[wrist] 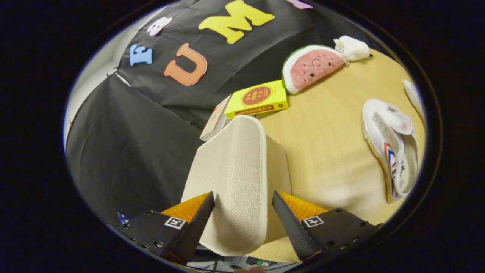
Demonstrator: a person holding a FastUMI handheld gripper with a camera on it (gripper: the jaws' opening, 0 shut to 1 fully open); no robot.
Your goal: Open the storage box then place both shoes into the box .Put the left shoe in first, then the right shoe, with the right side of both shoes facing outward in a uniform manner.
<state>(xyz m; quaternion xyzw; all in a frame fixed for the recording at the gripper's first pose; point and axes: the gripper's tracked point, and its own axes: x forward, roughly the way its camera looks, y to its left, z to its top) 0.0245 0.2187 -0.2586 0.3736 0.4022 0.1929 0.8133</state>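
Your claw (243, 212) has its two fingers spread apart, one on each side of the raised beige woven-fabric lid flap (235, 178) of the storage box. Neither finger clearly presses on the fabric; you can see a narrow gap on the right side, and on the left the tip sits right at the flap's edge, so contact there cannot be told. The flap stands up between the fingers and blocks your view of what lies straight ahead; the beige fabric storage box (278, 167) shows just behind it.

Past the flap, on the light wooden counter (326, 151), a yellow book with a red round emblem (259, 99) lies flat, with a pale, thin book or box (215, 121) leaning beside it against the black cloth wall. Off to the right of your fingers, well apart from the box, a white canvas shoe with red and blue stripes (392, 148) lies on its side. Another white shoe (413, 96) peeks in beyond it. Farthest off, a watermelon-slice plush toy (310, 66) touches a small white plush animal (352, 47).
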